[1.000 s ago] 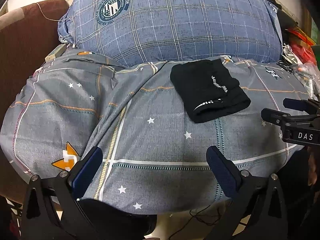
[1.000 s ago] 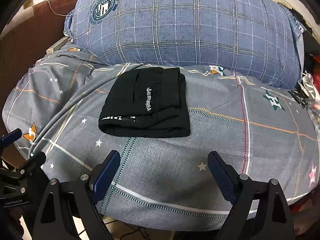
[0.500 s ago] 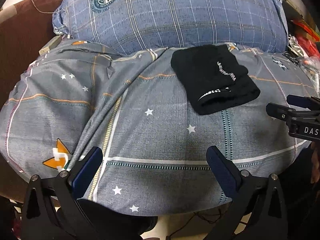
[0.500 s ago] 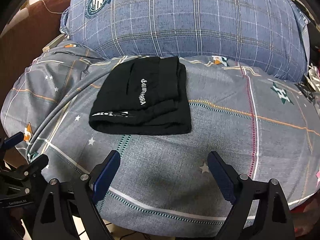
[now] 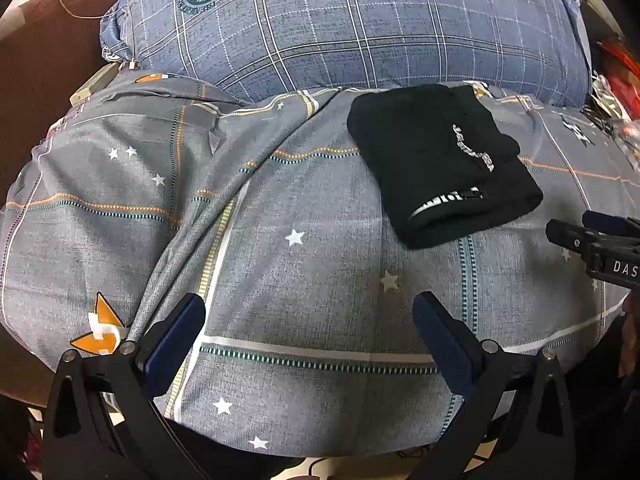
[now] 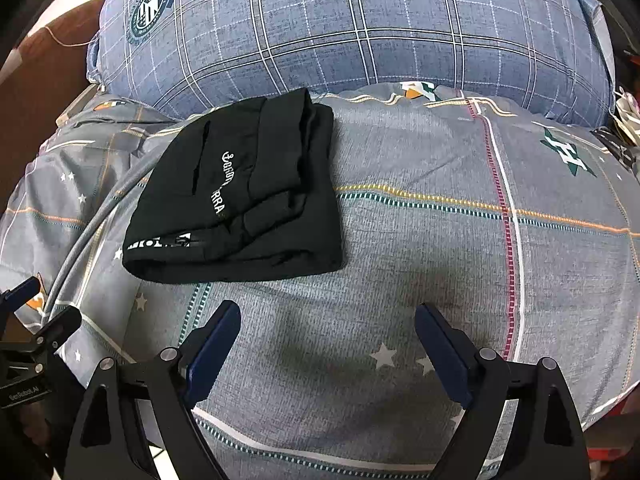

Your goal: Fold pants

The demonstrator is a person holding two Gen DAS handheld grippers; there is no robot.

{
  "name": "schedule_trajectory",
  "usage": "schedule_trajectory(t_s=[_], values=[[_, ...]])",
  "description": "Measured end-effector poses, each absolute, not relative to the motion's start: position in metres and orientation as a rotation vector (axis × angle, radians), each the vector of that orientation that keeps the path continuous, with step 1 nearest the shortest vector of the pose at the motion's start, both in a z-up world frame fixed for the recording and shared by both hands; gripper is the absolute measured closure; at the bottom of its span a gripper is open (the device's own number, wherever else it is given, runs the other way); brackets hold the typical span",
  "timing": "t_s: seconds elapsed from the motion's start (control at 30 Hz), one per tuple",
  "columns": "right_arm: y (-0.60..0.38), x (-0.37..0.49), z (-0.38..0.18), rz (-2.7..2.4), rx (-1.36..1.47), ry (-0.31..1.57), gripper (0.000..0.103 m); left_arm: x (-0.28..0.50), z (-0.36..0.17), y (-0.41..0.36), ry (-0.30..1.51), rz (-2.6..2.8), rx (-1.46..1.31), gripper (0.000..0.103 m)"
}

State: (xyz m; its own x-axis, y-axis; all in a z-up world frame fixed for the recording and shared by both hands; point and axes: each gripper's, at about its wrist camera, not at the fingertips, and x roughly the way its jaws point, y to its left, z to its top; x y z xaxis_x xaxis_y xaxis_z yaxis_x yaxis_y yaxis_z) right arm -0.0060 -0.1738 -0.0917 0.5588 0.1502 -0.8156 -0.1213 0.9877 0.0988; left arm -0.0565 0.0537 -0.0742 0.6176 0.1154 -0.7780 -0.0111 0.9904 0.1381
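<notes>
Pants [image 6: 236,196] lie folded in a compact black stack on quilt [image 6: 420,264], far end just below pillow [image 6: 352,28]. Left gripper [image 5: 308,336] & right gripper [image 6: 328,344]: jaws wide, empty, near stack w/o contact. Risk: a pad snagging the loose top layer would undo the fold

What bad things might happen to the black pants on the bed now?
1. The black pants are already folded into a stack; a gripper nudging one edge might slide the layers apart.
2. The grey quilt underneath is soft and creased, so a pinch might catch bedding too.
3. The left gripper and right gripper are both open and close together, so they might bump.
</notes>
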Motion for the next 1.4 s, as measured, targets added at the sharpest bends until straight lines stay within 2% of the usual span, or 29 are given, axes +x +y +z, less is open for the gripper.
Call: schedule_trajectory(t_s=[0.8, 1.03, 1.4], values=[[-0.156, -0.074, -0.014, 0.140, -0.055, 0.775, 0.013, -0.120, -0.020, 0.045, 0.745, 0.053, 0.131, 0.000], [-0.150, -0.092, 0.005, 0.093, -0.124, 0.686, 0.013, -0.126, -0.019, 0.040, 0.736, 0.045, 0.147, 0.000], [-0.146, -0.087, 0.004, 0.094, -0.146, 0.682, 0.013, -0.114, -0.038, 0.037, 0.791, 0.040, 0.154, 0.000]])
